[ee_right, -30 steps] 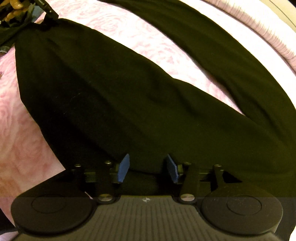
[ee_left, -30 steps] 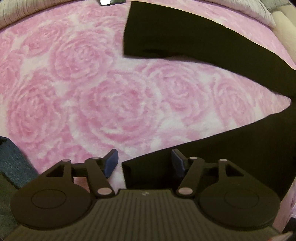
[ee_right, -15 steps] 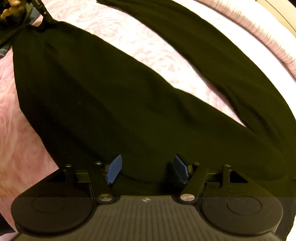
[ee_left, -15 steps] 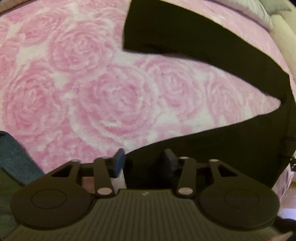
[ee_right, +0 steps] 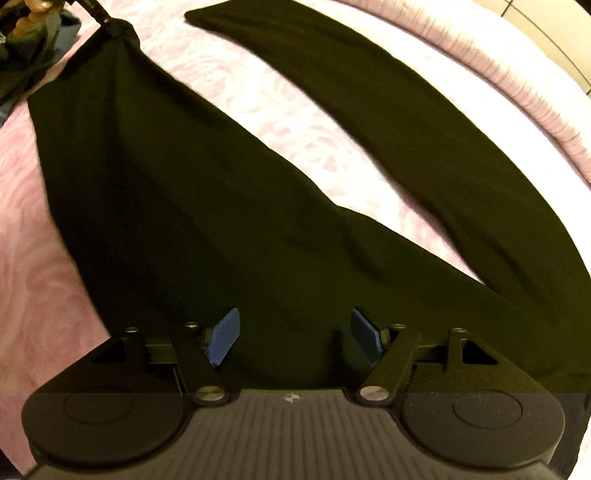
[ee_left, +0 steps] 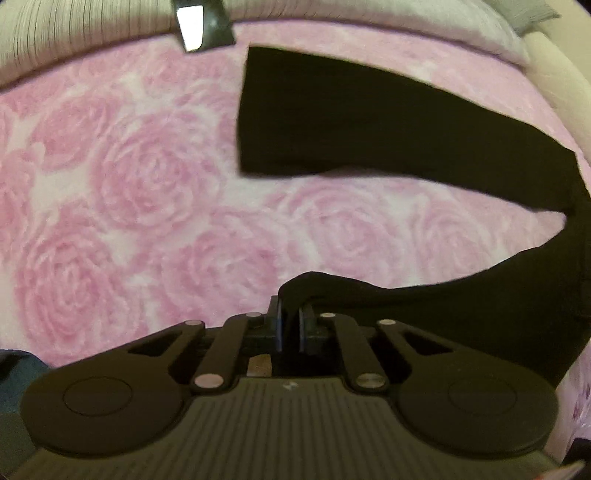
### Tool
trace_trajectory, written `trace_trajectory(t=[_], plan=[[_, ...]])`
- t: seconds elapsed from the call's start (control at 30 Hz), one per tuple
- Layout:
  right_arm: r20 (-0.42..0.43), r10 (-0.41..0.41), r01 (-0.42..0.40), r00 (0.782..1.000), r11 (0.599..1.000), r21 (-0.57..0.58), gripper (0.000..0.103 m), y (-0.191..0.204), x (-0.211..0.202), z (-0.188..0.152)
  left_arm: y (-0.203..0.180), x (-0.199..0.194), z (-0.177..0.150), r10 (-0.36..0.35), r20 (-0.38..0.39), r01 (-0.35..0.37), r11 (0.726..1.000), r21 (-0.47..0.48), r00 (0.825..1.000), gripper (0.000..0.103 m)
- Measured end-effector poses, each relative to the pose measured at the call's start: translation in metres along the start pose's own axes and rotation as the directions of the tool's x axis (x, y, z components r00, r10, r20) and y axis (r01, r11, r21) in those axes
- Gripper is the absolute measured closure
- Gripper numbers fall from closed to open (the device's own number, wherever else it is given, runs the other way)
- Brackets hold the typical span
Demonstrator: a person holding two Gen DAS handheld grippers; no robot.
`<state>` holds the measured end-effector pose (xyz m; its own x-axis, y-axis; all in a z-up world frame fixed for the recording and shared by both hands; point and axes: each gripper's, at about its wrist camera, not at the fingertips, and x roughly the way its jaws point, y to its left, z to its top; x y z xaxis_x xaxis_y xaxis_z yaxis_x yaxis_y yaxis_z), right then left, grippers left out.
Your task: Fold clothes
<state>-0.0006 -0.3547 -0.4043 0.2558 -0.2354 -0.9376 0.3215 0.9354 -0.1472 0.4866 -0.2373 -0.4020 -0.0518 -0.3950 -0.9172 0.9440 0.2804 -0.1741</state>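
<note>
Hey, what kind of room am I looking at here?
Probably a bedroom: black trousers are spread on a fuzzy pink rose-patterned blanket, with a pale ribbed pillow along its far edge.

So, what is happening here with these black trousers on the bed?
A person is folding black trousers spread on a pink rose-patterned blanket, holding a tool in each hand. The left tool is shut on the hem of one leg and lifts that edge slightly. The right tool is open, its blue pads either side of the fabric near the waist end, not gripping. The other leg lies flat, apart.
</note>
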Motion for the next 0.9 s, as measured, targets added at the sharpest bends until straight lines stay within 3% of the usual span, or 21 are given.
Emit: trace_trajectory(t=[0.2,0.33,0.43,0.57,0.63,0.67,0.7,0.77,0.8,0.9], plan=[[-0.042,-0.006,0.007,0.999,1.000,0.011,0.027,-0.008,0.001,-0.016,-0.005,-0.007,-0.008,0.101,-0.041,-0.102,0.995,-0.002,0.994,0.092],[-0.098,-0.022,0.030,0.995,0.996,0.085,0.027,-0.017,0.000,-0.038,-0.010,-0.014,-0.013,0.171,-0.067,-0.172,0.985,0.000,0.983,0.081],[-0.172,-0.015,0.043,0.985,0.986,0.159,0.027,-0.023,0.002,-0.053,-0.013,-0.018,-0.017,0.223,-0.086,-0.224,0.975,0.002,0.971,0.082],[-0.111,-0.037,0.047,0.993,0.995,0.093,0.028,-0.003,-0.020,-0.057,-0.057,-0.051,-0.043,0.281,-0.041,-0.265,0.938,0.223,0.959,0.081],[-0.068,-0.009,0.011,0.998,1.000,0.026,0.029,0.014,-0.029,-0.055,-0.090,-0.058,-0.069,0.264,-0.031,-0.230,0.885,0.405,0.964,0.074],[-0.060,0.006,-0.007,0.998,1.000,-0.009,0.029,0.023,-0.031,-0.053,-0.107,-0.061,-0.083,0.254,-0.030,-0.206,0.846,0.492,0.967,0.072],[-0.053,0.021,-0.023,0.998,0.999,-0.048,0.032,0.032,-0.031,-0.053,-0.124,-0.061,-0.098,0.246,-0.032,-0.183,0.794,0.580,0.969,0.069],[-0.047,0.029,-0.035,0.998,0.989,-0.144,0.036,0.049,-0.027,-0.053,-0.151,-0.052,-0.132,0.241,-0.048,-0.127,0.660,0.740,0.969,0.068],[-0.047,0.028,-0.036,0.999,0.983,-0.181,0.040,0.055,-0.024,-0.053,-0.160,-0.045,-0.147,0.247,-0.052,-0.110,0.596,0.795,0.968,0.066],[-0.041,0.029,-0.038,0.999,0.968,-0.247,0.047,0.066,-0.018,-0.055,-0.166,-0.021,-0.171,0.306,-0.010,-0.152,0.502,0.851,0.952,0.068]])
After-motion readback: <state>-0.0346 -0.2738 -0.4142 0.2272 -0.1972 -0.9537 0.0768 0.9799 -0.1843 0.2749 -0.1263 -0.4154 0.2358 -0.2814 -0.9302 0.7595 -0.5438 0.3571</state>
